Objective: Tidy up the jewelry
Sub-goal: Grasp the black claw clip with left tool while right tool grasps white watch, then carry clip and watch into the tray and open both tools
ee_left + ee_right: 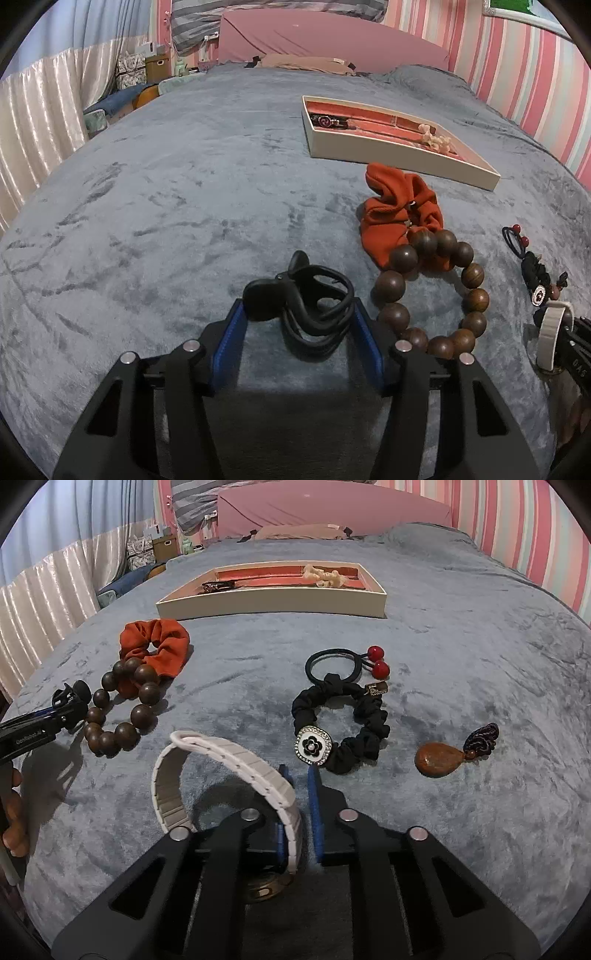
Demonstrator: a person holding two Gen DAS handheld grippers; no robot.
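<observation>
My left gripper [298, 314] is shut on a black hair clip [303, 295], held just above the grey blanket; it also shows in the right wrist view [70, 698]. My right gripper [300, 771] is shut on a white watch [221, 771] by its strap, also seen in the left wrist view [550, 338]. The cream jewelry tray [273, 603] with a red lining lies farther back and holds a dark clip [218, 586] and a beige piece [325, 576]. A wooden bead bracelet [432, 291] lies right of my left gripper, partly on an orange scrunchie [395, 214].
On the blanket lie a black scrunchie with a flower charm [343, 731], a black hair tie with red beads [347, 661] and an amber pendant [439, 758]. The pink headboard [332, 513] and striped wall are behind. Curtains [44, 122] hang at the left.
</observation>
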